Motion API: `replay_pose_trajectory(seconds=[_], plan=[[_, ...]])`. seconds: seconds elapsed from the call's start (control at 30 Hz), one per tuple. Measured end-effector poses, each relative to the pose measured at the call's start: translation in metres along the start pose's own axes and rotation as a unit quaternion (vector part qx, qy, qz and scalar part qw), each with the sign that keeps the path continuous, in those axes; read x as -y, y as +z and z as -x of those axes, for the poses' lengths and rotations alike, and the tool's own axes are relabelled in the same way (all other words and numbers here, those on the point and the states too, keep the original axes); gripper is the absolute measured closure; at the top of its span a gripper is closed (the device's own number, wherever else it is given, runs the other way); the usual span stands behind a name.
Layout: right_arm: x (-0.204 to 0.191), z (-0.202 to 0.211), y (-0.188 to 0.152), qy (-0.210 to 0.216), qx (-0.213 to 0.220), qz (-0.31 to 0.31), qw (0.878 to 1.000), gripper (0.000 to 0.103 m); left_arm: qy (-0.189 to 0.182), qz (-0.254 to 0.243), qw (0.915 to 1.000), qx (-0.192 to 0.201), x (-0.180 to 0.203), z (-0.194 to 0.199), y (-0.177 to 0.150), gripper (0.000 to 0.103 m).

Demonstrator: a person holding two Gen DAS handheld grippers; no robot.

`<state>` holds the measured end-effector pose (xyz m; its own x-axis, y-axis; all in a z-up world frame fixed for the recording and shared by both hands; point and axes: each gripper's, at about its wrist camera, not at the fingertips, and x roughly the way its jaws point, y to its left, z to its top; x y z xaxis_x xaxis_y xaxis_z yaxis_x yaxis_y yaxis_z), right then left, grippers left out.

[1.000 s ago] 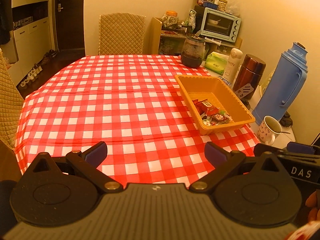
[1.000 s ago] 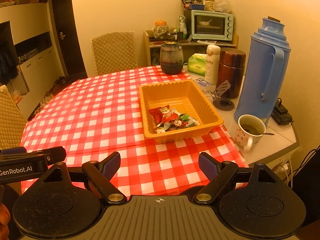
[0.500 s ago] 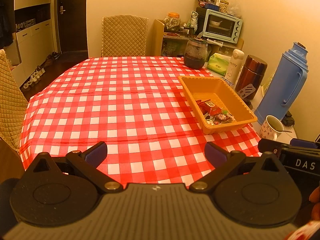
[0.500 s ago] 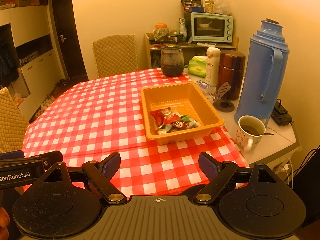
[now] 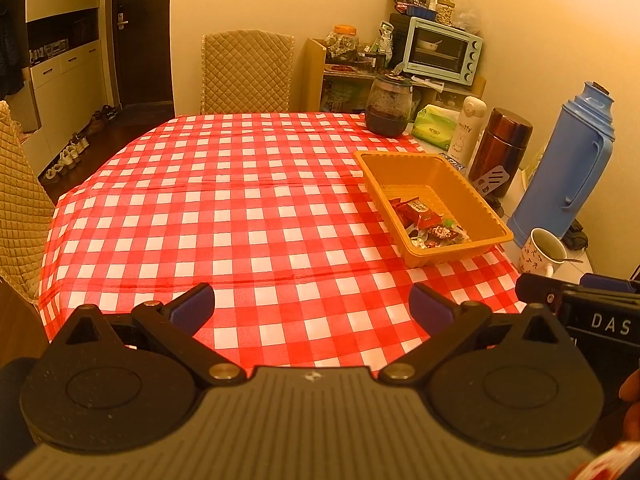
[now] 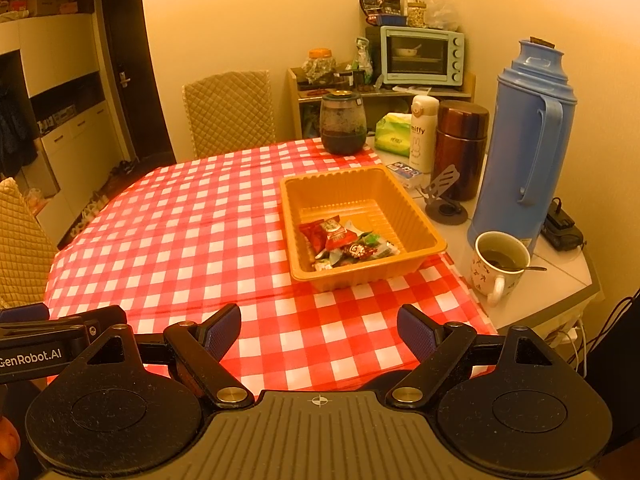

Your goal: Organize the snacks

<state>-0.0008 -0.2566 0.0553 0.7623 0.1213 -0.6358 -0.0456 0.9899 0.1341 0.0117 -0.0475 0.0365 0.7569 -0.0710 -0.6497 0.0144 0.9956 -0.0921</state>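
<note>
An orange plastic tray (image 5: 464, 184) (image 6: 412, 212) sits near the right edge of the red-and-white checked tablecloth (image 5: 240, 208) (image 6: 192, 232). Several wrapped snacks (image 5: 428, 224) (image 6: 346, 242) lie heaped in its near half. My left gripper (image 5: 312, 306) hovers open over the table's near edge, well short of the tray, nothing between its blue pads. My right gripper (image 6: 319, 330) is also open and empty, just in front of the tray's near wall. Each gripper's body shows at the edge of the other's view.
Right of the tray stand a blue thermos (image 6: 524, 152), a brown flask (image 6: 462, 148), a white bottle (image 6: 422, 132), a tissue pack (image 6: 394, 136) and a mug with a spoon (image 6: 498, 266). A dark glass jar (image 6: 343, 122) sits at the far table edge. Quilted chairs (image 6: 230, 108) flank the table.
Both views have tilted up slightly since a second ago, so the tray and table sit a little lower in frame. Both grippers stay open and empty.
</note>
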Motion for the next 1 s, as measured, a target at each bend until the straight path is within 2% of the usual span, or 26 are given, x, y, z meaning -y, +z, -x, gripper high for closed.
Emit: replay_pose_trajectory(seconds=[1.0], plan=[[0.0003, -0.0015, -0.001, 0.0, 0.0, 0.0, 1.0, 0.018, -0.001, -0.004, 1.0, 0.0, 0.0004, 0.0, 0.0007, 0.0]])
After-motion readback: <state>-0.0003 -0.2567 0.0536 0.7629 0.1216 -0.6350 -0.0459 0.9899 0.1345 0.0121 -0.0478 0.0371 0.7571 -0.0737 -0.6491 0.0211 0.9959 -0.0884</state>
